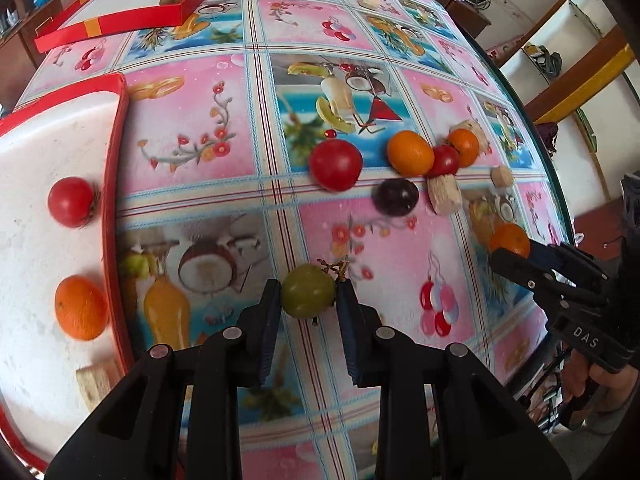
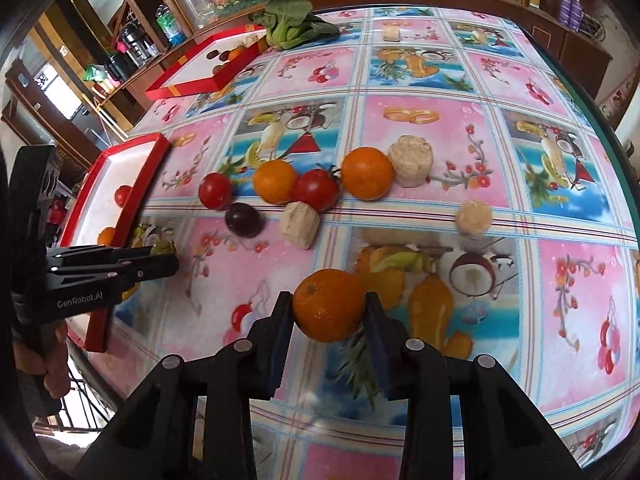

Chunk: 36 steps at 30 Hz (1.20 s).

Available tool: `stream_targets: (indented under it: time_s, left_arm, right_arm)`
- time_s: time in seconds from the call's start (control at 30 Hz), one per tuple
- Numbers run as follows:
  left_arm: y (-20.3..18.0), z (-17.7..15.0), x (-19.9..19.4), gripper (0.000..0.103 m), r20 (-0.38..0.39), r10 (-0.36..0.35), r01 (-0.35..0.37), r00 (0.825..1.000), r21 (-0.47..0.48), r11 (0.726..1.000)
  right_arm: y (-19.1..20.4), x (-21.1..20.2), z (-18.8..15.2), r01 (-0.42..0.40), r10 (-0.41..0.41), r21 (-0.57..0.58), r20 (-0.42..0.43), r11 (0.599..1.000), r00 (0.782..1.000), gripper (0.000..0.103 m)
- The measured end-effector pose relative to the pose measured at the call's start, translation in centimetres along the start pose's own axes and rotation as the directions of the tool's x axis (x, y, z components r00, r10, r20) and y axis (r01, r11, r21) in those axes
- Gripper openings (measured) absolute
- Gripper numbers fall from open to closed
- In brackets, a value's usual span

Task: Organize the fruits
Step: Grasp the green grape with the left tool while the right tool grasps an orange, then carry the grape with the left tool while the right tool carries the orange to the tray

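A: Holdings, left to right?

B: Left edge of the tabletop (image 1: 248, 128): red-rimmed white tray (image 1: 116, 184), containing one tomato (image 1: 71, 201) and one orange (image 1: 81, 307), well apart.

A: Left gripper (image 1: 308, 300)?

B: Jaws narrow, pressed on a green fruit (image 1: 308, 295) with a dry stem, just right of the tray's rim.

A: Middle of the tabletop?

B: One loose cluster: large tomato (image 1: 335, 164); dark plum (image 1: 395, 197) near it; orange (image 1: 410, 153) touching a smaller tomato (image 1: 444, 159), which touches another orange (image 1: 464, 147). Three pale, crumbly lumps, kind unclear: one (image 1: 444, 196) just below the small tomato, one (image 1: 501, 176) farther right, one behind the far orange.

A: Right gripper (image 2: 328, 308)?

B: Jaws clamped on an orange (image 2: 329, 305), toward the right edge, apart from the cluster.

A: Far side?

B: Second red tray (image 1: 120, 20) at the far left corner, holding dark fruits and an orange. Leafy greens (image 2: 292, 24) beside it at the far edge.
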State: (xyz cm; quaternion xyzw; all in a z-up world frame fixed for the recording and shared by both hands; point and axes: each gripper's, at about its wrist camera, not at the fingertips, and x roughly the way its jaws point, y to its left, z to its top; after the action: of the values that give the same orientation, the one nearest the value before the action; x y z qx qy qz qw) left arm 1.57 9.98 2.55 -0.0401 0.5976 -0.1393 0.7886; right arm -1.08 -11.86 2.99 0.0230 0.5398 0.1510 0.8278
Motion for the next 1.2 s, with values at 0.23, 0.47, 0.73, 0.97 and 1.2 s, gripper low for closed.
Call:
stream_targets:
  time_s: [0.23,0.47,0.73,0.97,1.2]
  left_arm:
    - [0.2,-0.8,-2.6,0.025,0.054,0.007,-0.007,0.999,0.008,1.0]
    - [1.8,-1.8,-4.2,0.025,0.078,0.042,-0.041,0.996,-0.015,0.999]
    - [3.2,-3.2,-5.9,0.025,0.102,0.089,-0.087,0.991,-0.026,0.996]
    - [5.2,-4.0,-7.7,0.025,0.125,0.099,-0.092,0.987,-0.065,0.994]
    - [9.1,-4.9,-9.7,0.026,0.132,0.13,-0.111,0.983,-0.146,0.983]
  right_arm:
    - [3.0,0.0,0.3,-0.027,0.027,-0.065,0.004,0.998,1.0,0.036]
    - [6.1,0.6,0.5,-0.06,0.059,-0.136,-0.008,0.989,0.998,0.036]
    - [8.8,1.3,0.5,-0.086,0.083,-0.194,-0.026,0.977,0.996,0.036]
    - [10.3,1.6,0.3,-0.106,0.1,-0.219,-0.037,0.97,0.994,0.036]
    - [11.4,1.9,0.1,-0.118,0.11,-0.24,-0.048,0.964,0.993,0.036]
